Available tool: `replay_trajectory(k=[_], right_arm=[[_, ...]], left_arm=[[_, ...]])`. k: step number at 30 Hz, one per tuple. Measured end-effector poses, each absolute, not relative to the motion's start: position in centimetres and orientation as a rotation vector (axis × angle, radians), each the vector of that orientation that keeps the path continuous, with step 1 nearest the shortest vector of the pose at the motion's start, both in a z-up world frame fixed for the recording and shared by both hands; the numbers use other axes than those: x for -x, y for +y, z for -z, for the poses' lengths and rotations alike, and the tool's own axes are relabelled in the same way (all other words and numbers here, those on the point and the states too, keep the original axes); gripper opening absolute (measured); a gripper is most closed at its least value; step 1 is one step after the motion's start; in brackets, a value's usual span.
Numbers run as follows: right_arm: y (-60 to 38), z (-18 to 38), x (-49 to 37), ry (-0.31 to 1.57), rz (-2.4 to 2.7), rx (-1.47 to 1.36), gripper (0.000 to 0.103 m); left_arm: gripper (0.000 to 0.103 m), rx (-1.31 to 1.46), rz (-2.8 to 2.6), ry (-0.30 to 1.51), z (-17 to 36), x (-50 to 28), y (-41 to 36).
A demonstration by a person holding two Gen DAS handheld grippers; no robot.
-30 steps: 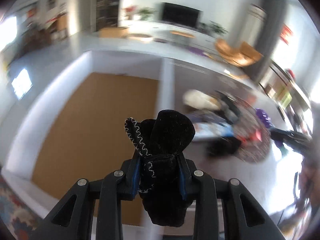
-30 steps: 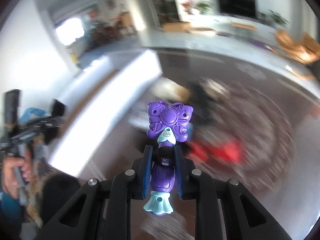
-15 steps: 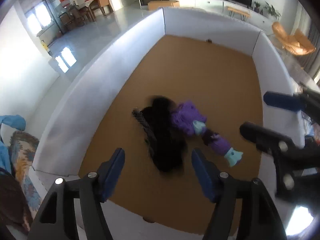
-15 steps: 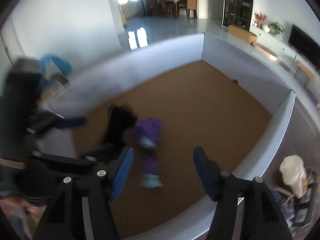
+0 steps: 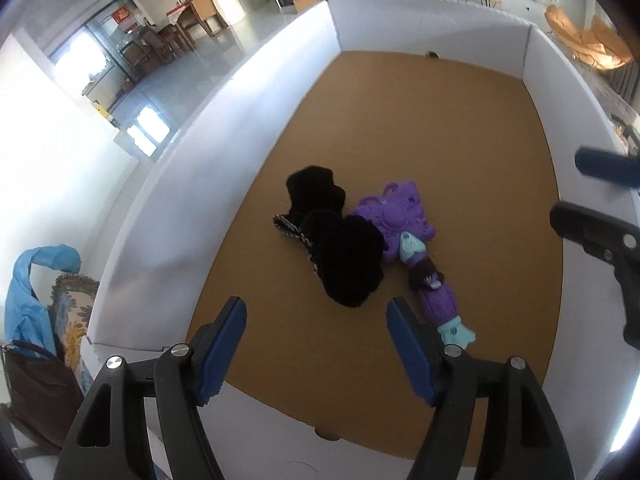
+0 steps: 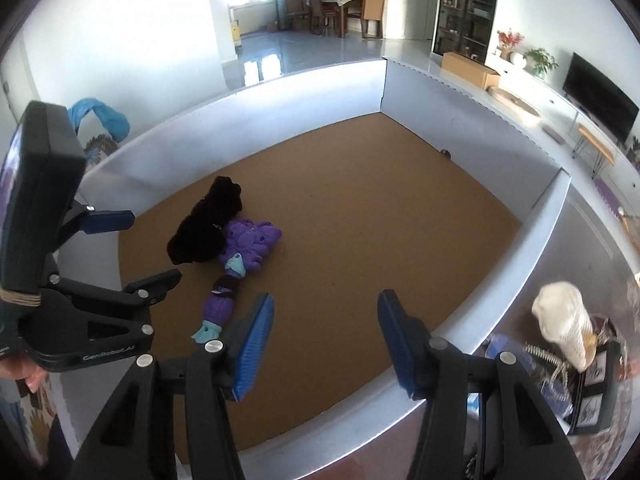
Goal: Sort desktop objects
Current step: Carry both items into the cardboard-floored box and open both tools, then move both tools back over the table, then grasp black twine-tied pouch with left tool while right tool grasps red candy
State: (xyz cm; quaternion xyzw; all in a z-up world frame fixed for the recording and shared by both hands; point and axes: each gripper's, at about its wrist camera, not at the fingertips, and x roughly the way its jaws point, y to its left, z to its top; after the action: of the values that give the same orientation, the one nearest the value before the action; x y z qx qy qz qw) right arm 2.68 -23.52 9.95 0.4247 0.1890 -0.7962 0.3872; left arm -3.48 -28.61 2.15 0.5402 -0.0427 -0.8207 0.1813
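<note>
Left wrist view: left gripper (image 5: 316,344) with jaws spread wide, nothing between the blue pads (image 5: 222,350); it hangs over the near edge of a white-walled box (image 5: 224,120) with a brown cardboard floor; on that floor lies a black glove (image 5: 340,252), pale stitching showing along one edge, touching a purple toy wand (image 5: 396,224) whose butterfly-shaped head is partly covered by the glove; wand handle runs toward the camera, teal tip just beside the right pad; no writing legible on either; right gripper (image 5: 592,196) enters at the right margin, cut off by the frame, fingers apart; blue bag (image 5: 36,292) and patterned cushion (image 5: 70,316) outside the box at lower left, partly cut off.

Right wrist view: right gripper (image 6: 326,340) released, jaws wide apart, empty, over the near wall of the box (image 6: 536,232); glove (image 6: 208,224) and wand (image 6: 248,244) lie together left of centre on the floor; left gripper (image 6: 136,244) at left, fingers apart, its body reading "GenRobot.AI"; a fingertip at the far left edge, otherwise hidden; outside the box at right, a white ice-cream-cone-shaped object (image 6: 564,324) and a small skeleton figure (image 6: 548,360), blurred; items beneath them hard to make out.
</note>
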Motion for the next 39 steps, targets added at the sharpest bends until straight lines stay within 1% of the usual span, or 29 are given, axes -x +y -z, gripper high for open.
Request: replay_trajectory(k=[1, 3, 4, 5, 7, 8, 9, 10, 11, 13, 16, 18, 22, 24, 25, 27, 29, 31, 34, 36, 39], right_arm=[[-23.2, -10.4, -2.8, 0.454, 2.035, -1.075, 0.054], [-21.0, -11.9, -3.7, 0.386, 2.092, -0.996, 0.065], [-19.8, -12.8, -4.4, 0.364, 2.126, -0.94, 0.082], [-18.2, -13.6, -5.4, 0.341, 2.163, -0.875, 0.102], [-13.7, -14.4, -7.1, 0.306, 2.255, -0.762, 0.103], [-11.4, -14.3, -8.1, 0.298, 2.292, -0.736, 0.103], [-8.7, -13.8, -8.7, 0.296, 2.327, -0.735, 0.103], [-6.3, -13.2, -9.1, 0.299, 2.362, -0.748, 0.103], [-3.3, -12.1, -9.5, 0.308, 2.411, -0.787, 0.103], [0.9, -10.3, -9.7, 0.32, 2.469, -0.885, 0.103], [7.2, -7.0, -9.8, 0.287, 2.536, -1.119, 0.103], [10.6, -5.4, -9.7, 0.228, 2.56, -1.258, 0.103], [14.0, -4.1, -9.6, 0.147, 2.596, -1.349, 0.103], [14.3, -3.6, -9.6, 0.13, 2.603, -1.364, 0.103], [14.1, -3.7, -9.6, 0.134, 2.612, -1.352, 0.103], [13.7, -3.9, -9.2, 0.154, 2.62, -1.358, 0.103], [13.4, -3.4, -8.8, 0.167, 2.626, -1.364, 0.103], [13.4, -2.9, -8.6, 0.162, 2.627, -1.366, 0.103], [13.5, -2.5, -8.7, 0.159, 2.628, -1.362, 0.103], [13.6, -2.2, -8.4, 0.152, 2.627, -1.358, 0.103], [14.3, -1.7, -9.0, 0.135, 2.627, -1.348, 0.103]], left_arm=[[0.072, -1.503, 2.337, -0.111, -2.4, 3.3, -28.6], [0.072, -1.403, 2.393, -0.062, -3.3, 2.1, -28.4], [0.072, -1.359, 2.418, -0.032, -3.8, 1.5, -28.2], [0.072, -1.315, 2.462, 0.009, -4.5, 0.7, -27.7], [0.073, -1.241, 2.554, 0.04, -6.1, -0.6, -25.8], [0.076, -1.207, 2.598, 0.03, -6.9, -1.1, -24.6], [0.088, -1.184, 2.627, 0.018, -7.5, -1.7, -23.3], [0.094, -1.135, 2.688, -0.007, -8.5, -2.0, -21.5], [0.103, -1.101, 2.737, -0.024, -9.2, -2.5, -19.8], [0.103, -1.079, 2.825, -0.042, -9.9, -2.0, -16.7], [0.103, -1.176, 2.951, -0.076, -10.3, -1.4, -10.8], [0.103, -1.274, 2.984, -0.103, -8.9, -0.3, -7.4], [0.103, -1.486, 2.916, -0.176, -3.5, 2.7, -2.2], [0.103, -1.561, 2.85, -0.14, -0.7, 4.8, -1.5], [0.103, -1.57, 2.837, -0.114, -0.2, 4.8, -1.4], [0.103, -1.571, 2.823, -0.004, 0.4, 5.4, -2.0], [0.103, -1.531, 2.848, 0.107, -0.4, 6.5, -2.3], [0.103, -1.48, 2.863, 0.117, -1.2, 7.6, -1.6], [0.103, -1.409, 2.839, 0.071, -2.1, 10.2, -0.7], [0.103, -1.427, 2.79, 0.063, -1.5, 12.2, -0.5], [0.103, -1.557, 2.708, 0.046, 1.0, 13.7, -0.2]])
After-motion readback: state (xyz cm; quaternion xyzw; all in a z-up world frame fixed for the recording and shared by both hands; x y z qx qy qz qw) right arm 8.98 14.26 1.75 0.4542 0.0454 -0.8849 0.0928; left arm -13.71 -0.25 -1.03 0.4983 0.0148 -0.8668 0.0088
